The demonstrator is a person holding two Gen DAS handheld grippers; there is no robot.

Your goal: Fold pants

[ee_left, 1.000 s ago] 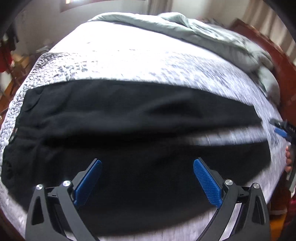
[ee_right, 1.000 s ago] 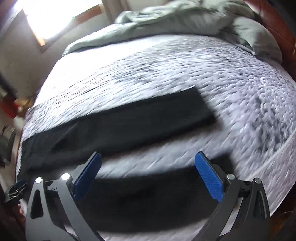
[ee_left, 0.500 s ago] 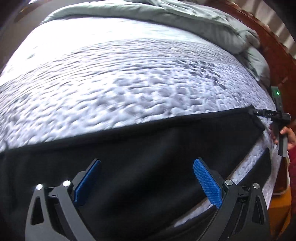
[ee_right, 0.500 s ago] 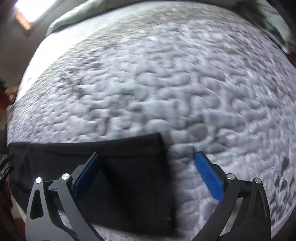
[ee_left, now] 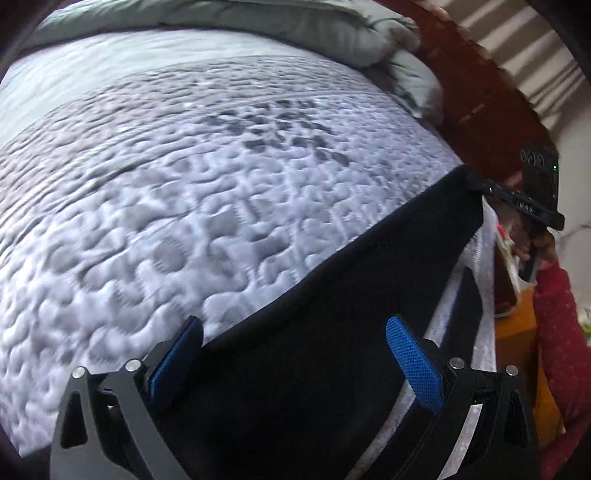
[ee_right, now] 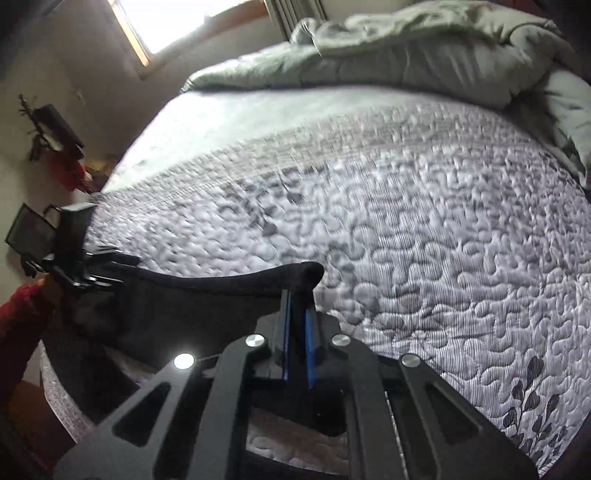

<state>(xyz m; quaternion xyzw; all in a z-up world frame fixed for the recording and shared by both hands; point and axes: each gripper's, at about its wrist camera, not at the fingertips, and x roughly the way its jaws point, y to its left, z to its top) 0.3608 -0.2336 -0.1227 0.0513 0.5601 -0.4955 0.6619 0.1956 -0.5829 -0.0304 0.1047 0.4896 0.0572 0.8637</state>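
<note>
The black pants [ee_left: 332, 332] lie along the bed's [ee_left: 184, 184] near edge. The right gripper [ee_right: 297, 306] is pinched tight on their hem corner; the left gripper [ee_left: 295, 354] gapes wide over the cloth, gripping nothing. Best clamp the left on that same edge before lifting, so the fold carries over evenly.

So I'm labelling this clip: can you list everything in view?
pants: one, black, near bed edge, corner lifted.
quilt: one, white-grey patterned, covering bed.
comforter: one, grey-green, bunched at far end.
headboard: one, reddish wood, right in left view.
window: one, bright, far wall.
left tongs: open, blue pads over pants.
right tongs: shut on pants corner.
sleeve: red, dotted.
</note>
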